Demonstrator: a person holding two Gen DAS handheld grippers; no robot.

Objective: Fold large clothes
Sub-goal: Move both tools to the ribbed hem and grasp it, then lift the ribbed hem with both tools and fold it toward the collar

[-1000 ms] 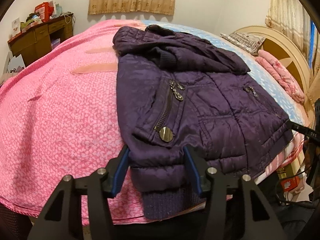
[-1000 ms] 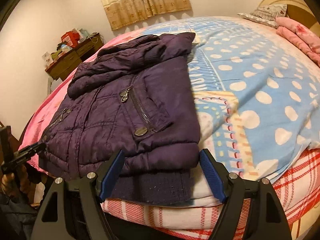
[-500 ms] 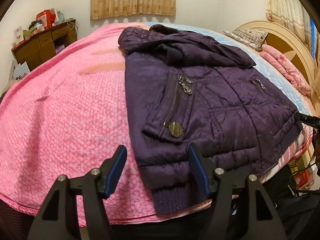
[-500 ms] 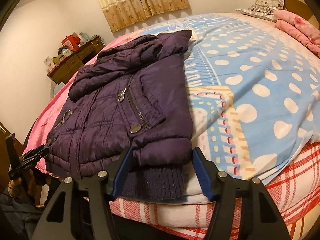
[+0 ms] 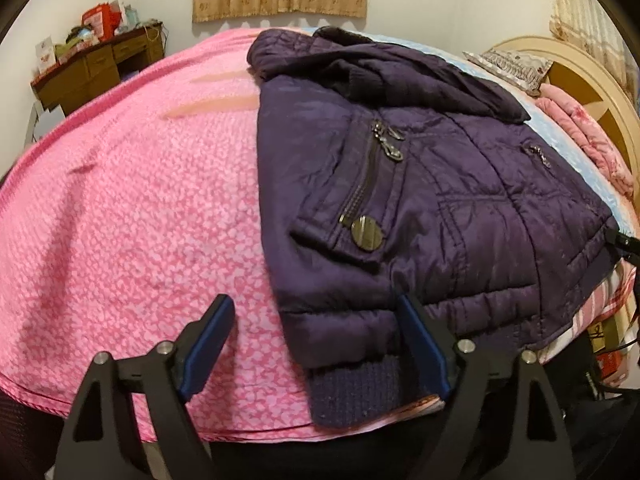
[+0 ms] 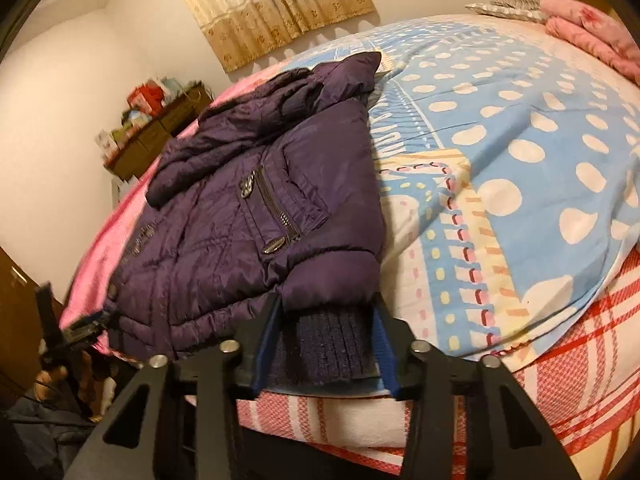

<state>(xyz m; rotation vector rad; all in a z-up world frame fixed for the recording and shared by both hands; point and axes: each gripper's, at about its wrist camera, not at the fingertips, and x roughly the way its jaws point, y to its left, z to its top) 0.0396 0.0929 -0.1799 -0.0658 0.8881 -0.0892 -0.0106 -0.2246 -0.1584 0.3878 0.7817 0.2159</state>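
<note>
Purple puffer jacket [image 5: 420, 184] lies folded on the bed [image 5: 140, 220] w/ sleeves tucked across the top; its underside is hidden. Left gripper [image 5: 316, 344], fingers just spread wide, straddles the near left hem corner w/o pinching it. Right gripper [image 6: 324, 344], fingers just closing in, has the knit hem [image 6: 324, 344] between them, but actual pad contact is hard to tell.

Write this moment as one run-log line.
left gripper: opening, hem corner between jaws | right gripper: closing on knit hem | jacket: flat on bed
</note>
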